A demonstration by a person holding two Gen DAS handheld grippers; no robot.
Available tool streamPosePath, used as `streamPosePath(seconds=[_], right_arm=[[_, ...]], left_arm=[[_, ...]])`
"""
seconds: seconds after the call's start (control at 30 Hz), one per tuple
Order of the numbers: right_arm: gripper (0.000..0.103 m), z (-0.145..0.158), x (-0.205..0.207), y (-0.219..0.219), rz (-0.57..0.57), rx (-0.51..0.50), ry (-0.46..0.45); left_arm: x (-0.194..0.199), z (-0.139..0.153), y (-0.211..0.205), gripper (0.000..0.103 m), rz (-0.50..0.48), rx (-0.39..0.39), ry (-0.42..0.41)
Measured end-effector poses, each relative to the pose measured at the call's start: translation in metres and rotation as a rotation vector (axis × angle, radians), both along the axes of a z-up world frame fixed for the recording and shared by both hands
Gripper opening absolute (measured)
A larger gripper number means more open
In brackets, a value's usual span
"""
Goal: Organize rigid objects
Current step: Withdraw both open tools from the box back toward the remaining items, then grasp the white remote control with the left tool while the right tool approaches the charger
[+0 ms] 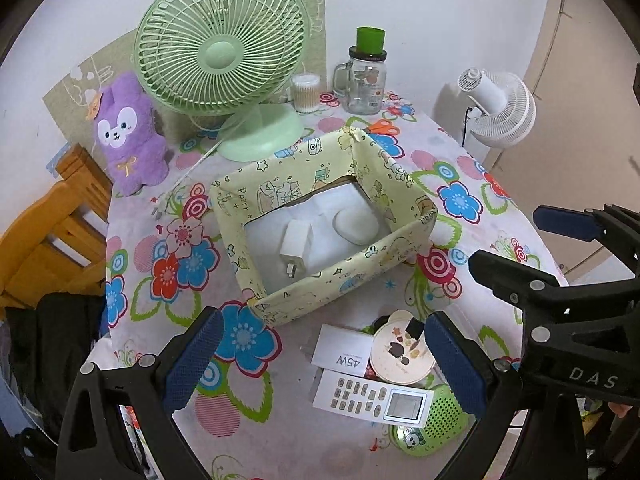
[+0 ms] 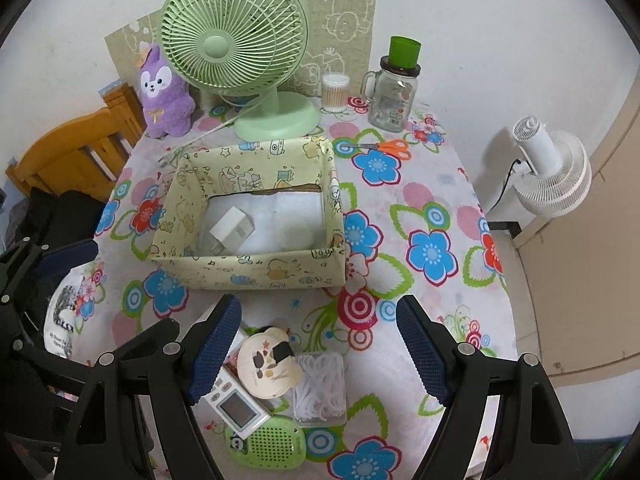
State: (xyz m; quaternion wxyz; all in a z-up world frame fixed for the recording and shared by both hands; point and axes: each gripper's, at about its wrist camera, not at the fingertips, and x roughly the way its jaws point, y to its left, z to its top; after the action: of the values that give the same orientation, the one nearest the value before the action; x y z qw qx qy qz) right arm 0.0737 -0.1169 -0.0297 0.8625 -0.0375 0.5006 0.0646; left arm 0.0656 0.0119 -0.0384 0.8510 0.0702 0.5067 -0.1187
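Table (image 2: 432, 184), floral cloth, under everything. Green fan (image 2: 236, 48) at back. Yellow box (image 2: 256, 268) mid-table, holds white charger (image 2: 232, 228) and white round puck (image 2: 294, 232). Your left gripper (image 1: 324, 364) spread wide, holding nothing, above near-edge pile: remote (image 1: 372, 398), 45W charger (image 1: 344, 350), round bear-eared case (image 1: 400, 354), green speaker (image 1: 436, 428). Your right gripper (image 2: 320, 348) also spread, empty, over clear box of white cord (image 2: 320, 388).
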Motion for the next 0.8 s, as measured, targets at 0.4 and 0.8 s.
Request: streamPosePath(seconds=[0.4,0.8], right_arm=[[0.082,-0.013,-0.007,-0.005,0.073,0.012,0.019],[0.082,-0.035,-0.006,-0.006,0.167,0.018,0.074]], left_arm=[[-0.015,-0.014,0.001,0.102,0.088,-0.015,0.046],[-0.028,-0.044,0.002,0.102,0.236,-0.063,0.142]])
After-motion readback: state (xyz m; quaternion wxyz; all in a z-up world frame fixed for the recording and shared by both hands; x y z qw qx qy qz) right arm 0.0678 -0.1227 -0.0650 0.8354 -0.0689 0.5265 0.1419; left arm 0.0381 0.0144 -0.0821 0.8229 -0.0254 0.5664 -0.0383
